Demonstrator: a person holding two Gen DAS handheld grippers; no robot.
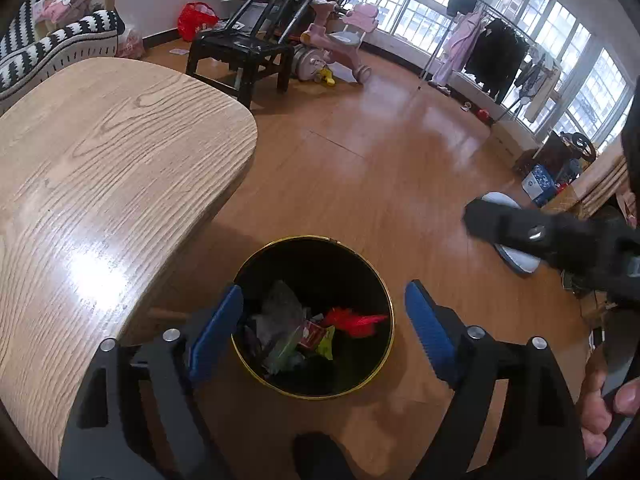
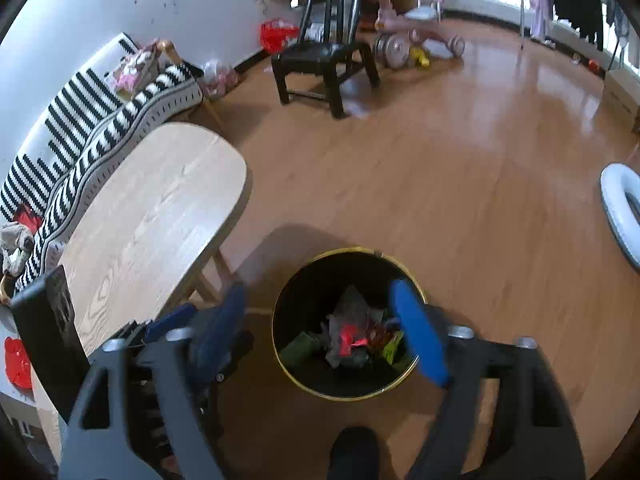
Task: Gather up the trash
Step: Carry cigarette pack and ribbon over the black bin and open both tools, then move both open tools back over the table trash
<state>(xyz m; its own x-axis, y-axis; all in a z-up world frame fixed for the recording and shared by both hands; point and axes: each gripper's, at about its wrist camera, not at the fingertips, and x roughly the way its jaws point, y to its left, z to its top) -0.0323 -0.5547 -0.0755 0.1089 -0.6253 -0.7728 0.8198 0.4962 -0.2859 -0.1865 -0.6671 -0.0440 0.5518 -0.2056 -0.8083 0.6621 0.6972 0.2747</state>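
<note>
left tool (image 1: 324, 332) apart, empty over bin (image 1: 384, 344) | right tool (image 2: 320, 332) apart, blurred | wrappers (image 1: 296, 332) heaped inside | risk: clipping gold rim tips bin

Right tool (image 2: 320, 332) motion-blurred, white ring (image 2: 620, 212) cut off — perhaps a seat

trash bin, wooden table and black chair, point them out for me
trash bin (image 1: 362, 264), left wrist view, on its gold rim at the far right side
wooden table (image 1: 104, 152), left wrist view, on the bare top
black chair (image 2: 316, 53), right wrist view, on the seat
</note>
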